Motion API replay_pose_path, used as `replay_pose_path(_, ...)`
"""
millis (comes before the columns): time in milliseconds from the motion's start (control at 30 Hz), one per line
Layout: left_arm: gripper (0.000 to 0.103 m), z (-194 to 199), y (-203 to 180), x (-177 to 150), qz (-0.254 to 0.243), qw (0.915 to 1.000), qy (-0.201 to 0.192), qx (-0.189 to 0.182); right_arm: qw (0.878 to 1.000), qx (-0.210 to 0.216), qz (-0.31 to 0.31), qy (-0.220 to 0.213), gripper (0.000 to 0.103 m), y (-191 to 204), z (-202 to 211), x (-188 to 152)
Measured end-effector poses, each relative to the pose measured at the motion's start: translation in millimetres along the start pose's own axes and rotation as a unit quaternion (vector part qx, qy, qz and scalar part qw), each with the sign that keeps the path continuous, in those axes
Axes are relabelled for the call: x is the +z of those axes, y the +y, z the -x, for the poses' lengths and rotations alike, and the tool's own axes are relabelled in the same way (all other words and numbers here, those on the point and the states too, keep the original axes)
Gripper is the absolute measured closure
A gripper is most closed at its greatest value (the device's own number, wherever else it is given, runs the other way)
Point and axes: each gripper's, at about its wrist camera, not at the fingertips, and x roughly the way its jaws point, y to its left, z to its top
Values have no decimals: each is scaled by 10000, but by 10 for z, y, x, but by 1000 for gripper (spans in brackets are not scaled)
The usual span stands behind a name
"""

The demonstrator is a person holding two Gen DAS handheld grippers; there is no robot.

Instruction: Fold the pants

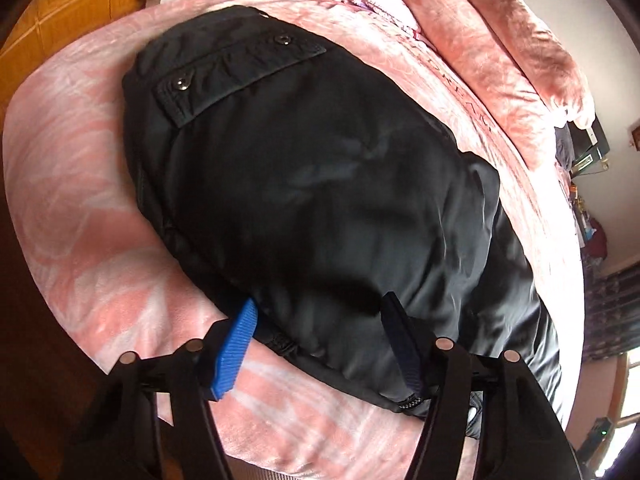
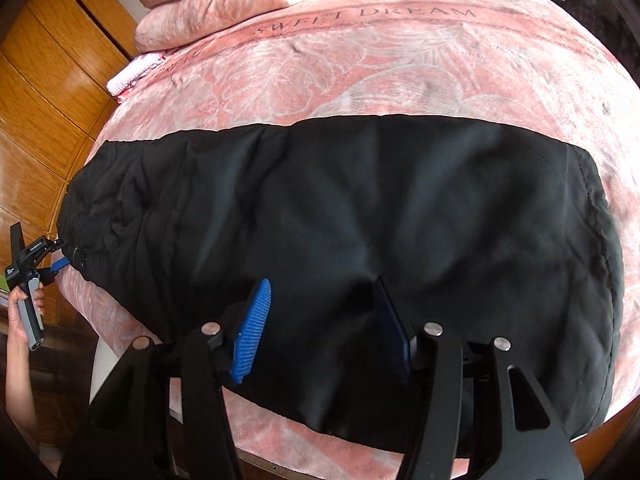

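Note:
Black padded pants [image 1: 320, 184] lie flat on a pink bed, with a snap-button pocket flap [image 1: 240, 68] at the far end. My left gripper [image 1: 320, 304] is open at the pants' near edge, its blue fingers [image 1: 240, 340] spread on either side of the fabric edge, holding nothing. In the right wrist view the pants [image 2: 360, 220] stretch across the bed. My right gripper [image 2: 320, 292] is open just above the pants' near edge and holds nothing. The left gripper [image 2: 60, 264] shows at the far left by the waist end, held by a hand.
A pink blanket [image 2: 360, 68] printed "SWEET DREAM" covers the bed. Pink pillows [image 2: 208, 4] and a folded pink-and-white cloth [image 2: 132, 76] lie at the back left. A wooden wardrobe [image 2: 44, 92] stands to the left. The bed's front edge is just below my grippers.

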Motion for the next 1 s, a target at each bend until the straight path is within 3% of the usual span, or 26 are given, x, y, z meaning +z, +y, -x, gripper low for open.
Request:
replay_pose_path(267, 39, 52, 232, -50, 527, 9970, 282, -491, 10000, -38, 38, 37, 44, 43, -40, 18)
replay_pose_path(533, 37, -60, 231, 33, 806, 9946, 328, -561, 9999, -74, 107, 47, 44, 115, -73, 29)
replay_pose_path(1000, 39, 206, 39, -5, 662, 9939, 137, -866, 9999, -73, 119, 79, 39, 139, -141, 28)
